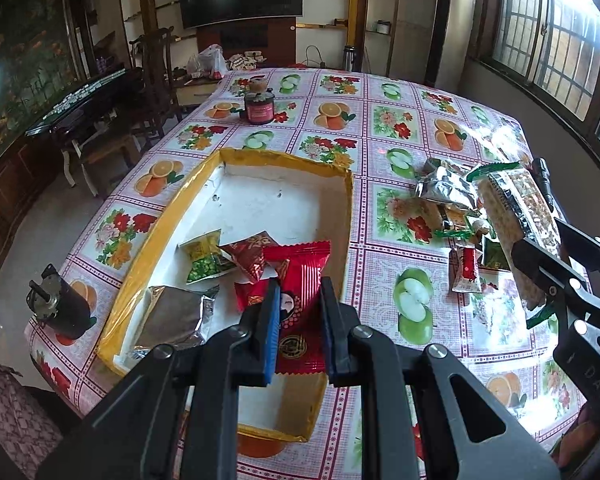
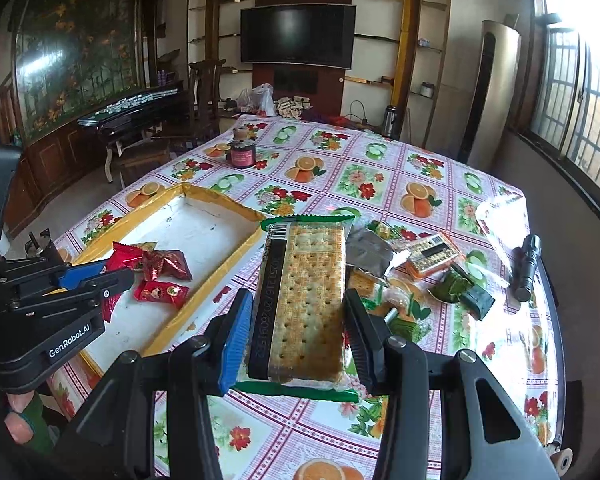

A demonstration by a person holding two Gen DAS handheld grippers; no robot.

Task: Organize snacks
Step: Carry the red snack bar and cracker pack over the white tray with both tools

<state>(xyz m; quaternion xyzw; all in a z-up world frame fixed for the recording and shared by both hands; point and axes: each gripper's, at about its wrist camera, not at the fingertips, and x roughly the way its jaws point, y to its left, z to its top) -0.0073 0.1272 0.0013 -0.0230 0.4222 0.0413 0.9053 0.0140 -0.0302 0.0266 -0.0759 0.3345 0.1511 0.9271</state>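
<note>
My left gripper point(image 1: 299, 300) is shut on a red snack packet point(image 1: 300, 280) and holds it over the near end of the yellow-rimmed white box point(image 1: 268, 200). Red, green and silver packets point(image 1: 204, 260) lie in the box. My right gripper point(image 2: 296, 320) is shut on a long cracker pack point(image 2: 306, 288), held above the table to the right of the box point(image 2: 204, 236). It shows at the right of the left wrist view point(image 1: 516, 216). A pile of loose snacks point(image 2: 420, 268) lies on the table beyond it.
A flowered tablecloth point(image 1: 380, 120) covers the table. A dark jar point(image 1: 259, 108) stands at the far side. A black flashlight point(image 2: 526, 268) lies at the right. A small motor-like object point(image 1: 56, 304) sits at the left edge. Chairs stand beyond the table's left.
</note>
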